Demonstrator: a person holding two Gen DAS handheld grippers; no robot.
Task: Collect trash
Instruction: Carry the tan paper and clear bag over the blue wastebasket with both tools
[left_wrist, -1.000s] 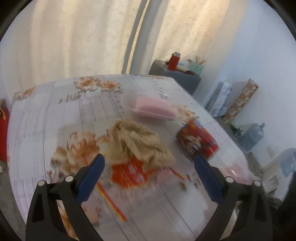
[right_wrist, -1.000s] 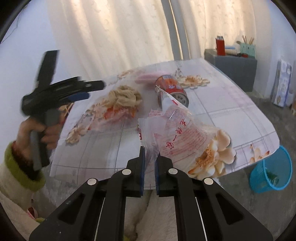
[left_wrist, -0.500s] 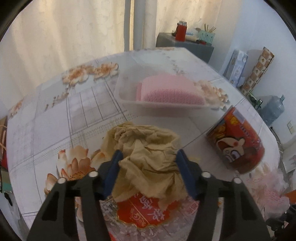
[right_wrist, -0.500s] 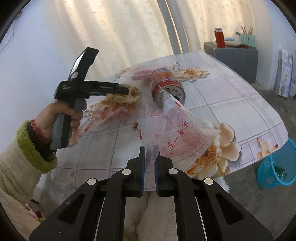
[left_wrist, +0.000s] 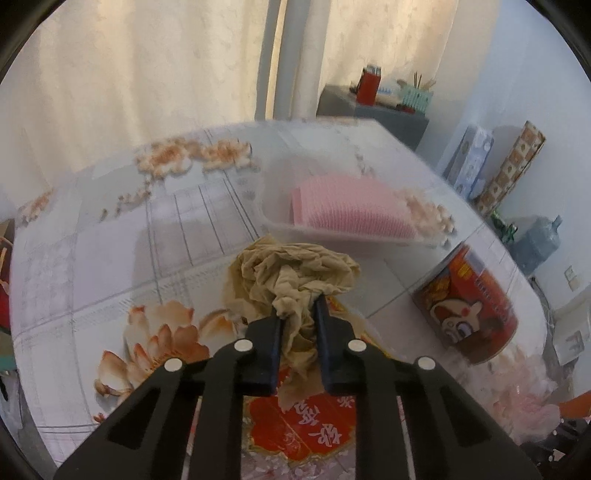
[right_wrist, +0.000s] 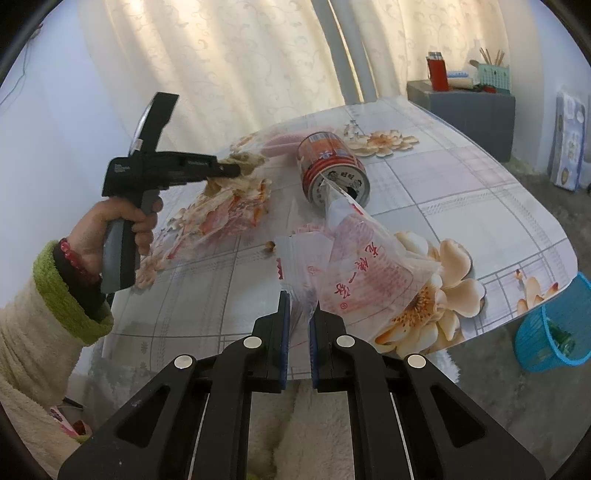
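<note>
My left gripper (left_wrist: 297, 311) is shut on a crumpled tan paper wad (left_wrist: 295, 275), which sits on a red-printed plastic wrapper (left_wrist: 306, 428) on the table. In the right wrist view the left gripper (right_wrist: 240, 169) holds the wad (right_wrist: 246, 159) over the wrapper (right_wrist: 225, 214). My right gripper (right_wrist: 300, 306) is shut on the edge of a clear plastic bag with red print (right_wrist: 354, 273), held over the table's front part. A red can (right_wrist: 332, 168) lies on its side behind the bag; it also shows in the left wrist view (left_wrist: 467, 308).
A clear tray with a pink pad (left_wrist: 351, 214) stands behind the wad. A blue basket (right_wrist: 554, 332) stands on the floor at the right of the table. A grey cabinet (right_wrist: 465, 110) with small items stands by the curtain. A small crumb (right_wrist: 271, 245) lies on the floral tablecloth (right_wrist: 461, 184).
My left gripper moved forward over the paper wad and closed on it. My right gripper kept hold of the plastic bag and barely moved.
</note>
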